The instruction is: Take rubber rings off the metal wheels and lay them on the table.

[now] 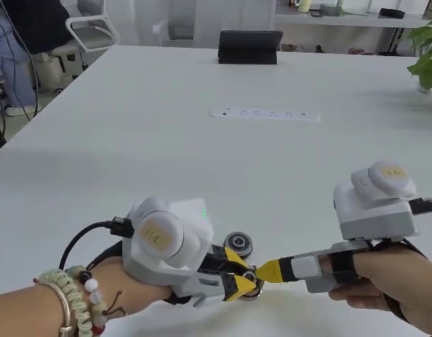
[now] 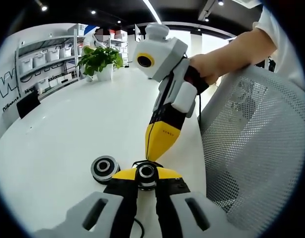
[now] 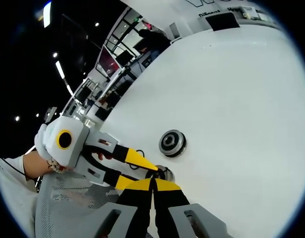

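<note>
I've got the big white table (image 1: 201,161) spread out ahead of me, and in the left gripper view a mesh chair back (image 2: 251,144) sits close on the right. Down at the near edge, the left gripper (image 1: 244,272) comes in from the left, carried by a hand (image 1: 124,288) with beaded bracelets at the wrist. The right gripper (image 1: 262,272) comes in from the right, and the two meet nose to nose.

Far off I can see a potted plant (image 2: 98,58), a black tablet (image 1: 249,47) propped upright and a white power strip (image 1: 265,114) lying flat.

Now the work itself. My left claw is clamped on a metal wheel (image 2: 146,174), with one yellow tip on each side of it, low over the tabletop. My right claw is pinched narrow, its two yellow tips pressed together into one point that touches the top of that wheel. A thin black rubber ring (image 2: 138,162) arcs off the wheel's rim right there. I can't tell whether the right tips have it nipped between them.

A second wheel (image 1: 238,243) lies flat on the table just beside the left claw, with nothing touching it.
</note>
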### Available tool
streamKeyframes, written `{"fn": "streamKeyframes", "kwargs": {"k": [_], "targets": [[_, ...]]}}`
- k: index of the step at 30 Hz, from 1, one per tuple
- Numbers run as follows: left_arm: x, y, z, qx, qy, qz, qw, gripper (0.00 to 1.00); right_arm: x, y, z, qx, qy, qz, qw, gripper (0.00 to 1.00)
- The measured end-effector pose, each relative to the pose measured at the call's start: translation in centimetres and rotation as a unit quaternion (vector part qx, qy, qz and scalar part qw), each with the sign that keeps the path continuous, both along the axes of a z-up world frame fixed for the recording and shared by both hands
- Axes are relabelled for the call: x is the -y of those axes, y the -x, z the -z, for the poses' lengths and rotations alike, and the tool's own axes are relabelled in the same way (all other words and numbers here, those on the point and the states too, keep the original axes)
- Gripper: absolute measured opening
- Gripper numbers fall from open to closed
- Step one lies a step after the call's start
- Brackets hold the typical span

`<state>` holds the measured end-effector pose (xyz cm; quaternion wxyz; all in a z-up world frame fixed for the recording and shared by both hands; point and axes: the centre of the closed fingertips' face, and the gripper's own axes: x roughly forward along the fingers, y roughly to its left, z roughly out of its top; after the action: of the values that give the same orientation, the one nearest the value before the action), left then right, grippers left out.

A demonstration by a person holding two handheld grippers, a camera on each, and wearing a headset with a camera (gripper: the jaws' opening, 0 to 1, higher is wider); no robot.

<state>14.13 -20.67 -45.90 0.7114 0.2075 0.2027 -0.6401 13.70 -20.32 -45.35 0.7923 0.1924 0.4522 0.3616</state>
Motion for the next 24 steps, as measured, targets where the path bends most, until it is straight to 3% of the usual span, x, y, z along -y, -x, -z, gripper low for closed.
{"fn": "streamKeyframes", "kwargs": {"k": [24], "targets": [[-0.02, 0.07, 0.04, 0.001, -0.008, 0.001, 1.0, 0.08, -0.56, 0.27, -0.56, 0.003, -0.018, -0.006, 0.9998, 0.0]]}}
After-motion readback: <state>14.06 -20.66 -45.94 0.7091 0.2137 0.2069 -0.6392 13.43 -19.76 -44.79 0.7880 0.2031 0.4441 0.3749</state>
